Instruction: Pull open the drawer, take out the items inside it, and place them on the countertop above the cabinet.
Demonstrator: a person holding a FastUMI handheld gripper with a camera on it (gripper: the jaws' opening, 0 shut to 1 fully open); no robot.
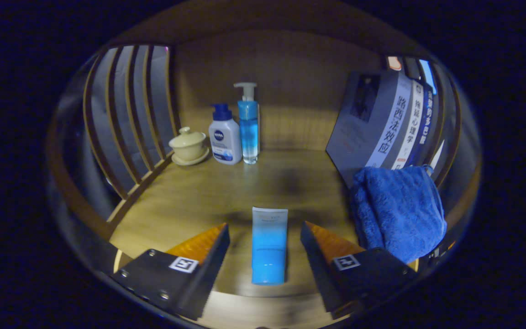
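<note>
while my gripper (265, 242) hangs over the wooden countertop (190, 201), its two fingers stand apart and the blue squeeze tube (269, 244) lies between them, not touched by either one. the tube lies flat on the wood with its pale crimped end pointing away from me and its wider blue end toward me. i judge that it is one of the drawer's items and that it is already set down here, because it rests on the top by its own weight and my fingers are clear of both its sides. it looks like soft, smooth plastic, white at the far end and fading to bright blue.

just beside my right finger a blue towel (397, 212) sits in a loose heap; its surface is thick and fluffy. behind it some books (391, 123) lean against the right side, the grey cover of the front one turned toward me. at the back wall a white lotion bottle (224, 137) with a dark blue cap stands upright, touching or almost touching a tall clear blue pump bottle (248, 128). left of them a cream lidded tea cup (188, 144) rests on its saucer, near the slatted wooden side (126, 119). the wood is matt with a fine grain.
</note>
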